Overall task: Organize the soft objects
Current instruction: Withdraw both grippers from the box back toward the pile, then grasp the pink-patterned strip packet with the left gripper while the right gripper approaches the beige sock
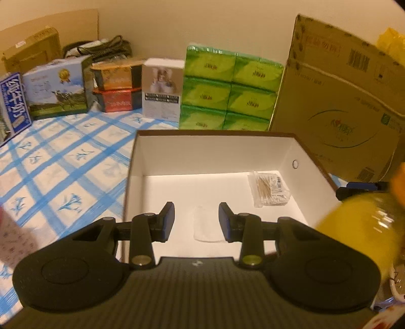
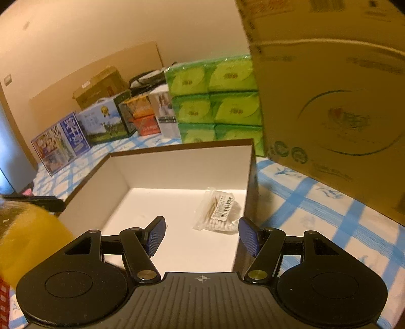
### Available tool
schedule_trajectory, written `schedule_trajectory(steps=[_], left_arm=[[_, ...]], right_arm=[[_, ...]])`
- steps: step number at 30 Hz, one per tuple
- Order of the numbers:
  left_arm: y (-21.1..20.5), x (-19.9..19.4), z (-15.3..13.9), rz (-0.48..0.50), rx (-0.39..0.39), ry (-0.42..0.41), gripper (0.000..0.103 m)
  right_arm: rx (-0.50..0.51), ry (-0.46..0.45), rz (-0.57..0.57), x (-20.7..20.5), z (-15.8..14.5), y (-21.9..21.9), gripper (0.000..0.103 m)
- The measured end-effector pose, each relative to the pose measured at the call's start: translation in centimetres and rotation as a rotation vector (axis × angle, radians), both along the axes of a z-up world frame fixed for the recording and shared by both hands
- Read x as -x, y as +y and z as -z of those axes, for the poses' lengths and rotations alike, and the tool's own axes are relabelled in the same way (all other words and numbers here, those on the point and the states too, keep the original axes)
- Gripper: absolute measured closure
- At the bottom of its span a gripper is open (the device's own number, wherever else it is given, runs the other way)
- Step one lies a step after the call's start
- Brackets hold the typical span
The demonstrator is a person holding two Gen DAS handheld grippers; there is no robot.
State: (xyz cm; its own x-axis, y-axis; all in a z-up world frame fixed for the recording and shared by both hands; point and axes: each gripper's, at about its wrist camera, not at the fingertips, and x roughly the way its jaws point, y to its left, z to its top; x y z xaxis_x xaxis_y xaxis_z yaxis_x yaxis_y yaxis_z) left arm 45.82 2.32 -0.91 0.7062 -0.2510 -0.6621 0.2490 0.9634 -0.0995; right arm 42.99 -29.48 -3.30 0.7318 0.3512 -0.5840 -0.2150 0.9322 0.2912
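Fingers (image 1: 168,220) of both grippers spread, empty; only left view shows white pad (image 1: 204,224) in box (image 1: 215,151).

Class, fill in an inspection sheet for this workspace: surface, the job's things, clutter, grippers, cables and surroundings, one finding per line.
Surface: blue-checked white cloth.
Job's things: open white box holding a bag of cotton swabs by its right wall and a white pad on its floor.
Clutter: green tissue packs stacked behind the box; large cardboard box to the right; milk cartons and smaller boxes along the wall; blurred yellow object, unidentifiable.
Grippers: left hand-held gripper open, empty, over the pad; right hand-held gripper open, empty, near the swabs.
Cables: nothing seen.
Surroundings: plain beige wall.
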Motion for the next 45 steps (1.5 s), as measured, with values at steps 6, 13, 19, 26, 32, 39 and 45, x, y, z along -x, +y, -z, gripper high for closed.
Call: schedule_trajectory(steps=[6, 13, 19, 26, 32, 39, 45], left_arm=[[1.4, 5.2, -3.0, -0.041, 0.019, -0.035, 0.069], [2.2, 11.9, -6.0, -0.088, 0.028, -0.071, 0.068], [2.5, 17.6, -7.1, -0.137, 0.050, -0.083, 0.068], [3.3, 23.4, -7.1, -0.175, 0.047, -0.080, 0.068], [5.1, 27.9, -6.5, -0.241, 0.023, -0.072, 0.068], [6.6, 31.4, -4.8, -0.298, -0.005, -0.043, 0.068], [7.0, 33.6, -2.4, -0.333, -0.023, 0.004, 0.068]], right_arm=[[-0.035, -0.023, 0.028, 4.5, -2.3, -1.2, 0.039], [-0.076, -0.052, 0.016, 10.6, -5.0, -1.1, 0.039], [-0.105, -0.043, -0.017, 15.2, -6.0, -0.2, 0.039], [-0.133, -0.019, -0.045, 19.2, -5.8, 0.9, 0.039], [-0.125, 0.000, -0.083, 22.3, -4.9, 2.5, 0.039], [-0.084, 0.041, -0.129, 24.7, -3.1, 4.8, 0.039], [-0.046, 0.081, -0.173, 26.1, -1.4, 7.0, 0.039]])
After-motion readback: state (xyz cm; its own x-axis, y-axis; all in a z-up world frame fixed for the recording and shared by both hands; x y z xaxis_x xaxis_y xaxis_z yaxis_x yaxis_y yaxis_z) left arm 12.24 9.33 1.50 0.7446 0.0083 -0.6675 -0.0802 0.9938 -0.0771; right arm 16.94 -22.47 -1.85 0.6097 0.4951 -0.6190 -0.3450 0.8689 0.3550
